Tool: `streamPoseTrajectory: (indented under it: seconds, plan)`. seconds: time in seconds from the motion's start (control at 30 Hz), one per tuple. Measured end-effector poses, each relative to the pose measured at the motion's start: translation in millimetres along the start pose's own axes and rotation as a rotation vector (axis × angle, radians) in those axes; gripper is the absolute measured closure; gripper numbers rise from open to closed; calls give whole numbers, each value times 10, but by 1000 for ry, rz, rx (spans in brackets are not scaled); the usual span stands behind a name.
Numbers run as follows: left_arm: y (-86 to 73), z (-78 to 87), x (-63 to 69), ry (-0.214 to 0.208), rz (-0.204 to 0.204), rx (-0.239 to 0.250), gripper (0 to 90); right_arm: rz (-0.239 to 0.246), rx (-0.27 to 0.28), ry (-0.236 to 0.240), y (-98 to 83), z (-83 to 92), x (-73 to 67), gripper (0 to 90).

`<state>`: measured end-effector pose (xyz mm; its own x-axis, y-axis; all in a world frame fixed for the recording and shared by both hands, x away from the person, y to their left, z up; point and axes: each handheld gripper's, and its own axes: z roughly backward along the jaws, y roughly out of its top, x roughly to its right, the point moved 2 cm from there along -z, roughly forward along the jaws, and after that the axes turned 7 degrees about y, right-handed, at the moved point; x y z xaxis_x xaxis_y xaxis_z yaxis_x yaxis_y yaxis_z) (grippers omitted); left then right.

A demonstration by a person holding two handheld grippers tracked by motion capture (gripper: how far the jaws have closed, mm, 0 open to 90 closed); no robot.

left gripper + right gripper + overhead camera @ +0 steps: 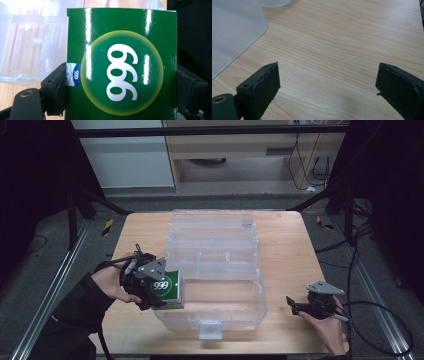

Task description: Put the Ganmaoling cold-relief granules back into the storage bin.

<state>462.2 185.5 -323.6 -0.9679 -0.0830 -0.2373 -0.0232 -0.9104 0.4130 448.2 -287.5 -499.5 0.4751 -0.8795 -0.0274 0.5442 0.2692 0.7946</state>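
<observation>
I have the green box clamped in my left gripper, held at the near left corner of the clear plastic case, right against its left wall. I judge the pick-up done; the box is not yet inside, so what is left is to carry it over the rim and set it down in the near compartment, which looks bare. In the left gripper view both jaws press on the box's sides. My right gripper rests near the case's right side on the wooden table, jaws spread wide, holding nothing.
</observation>
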Motion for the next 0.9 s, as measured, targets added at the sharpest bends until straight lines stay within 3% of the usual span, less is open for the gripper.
streamPoseTrajectory:
  seconds: [0.67, 0.9]
  plan:
    - [34, -340, -10, -26, -28, -29, 150, 2, -3, 8, -5, -8, -4, 62]
    - [-9, -464, 6, -40, -20, -50, 150, 7, -1, 5, -8, -11, 4, 62]
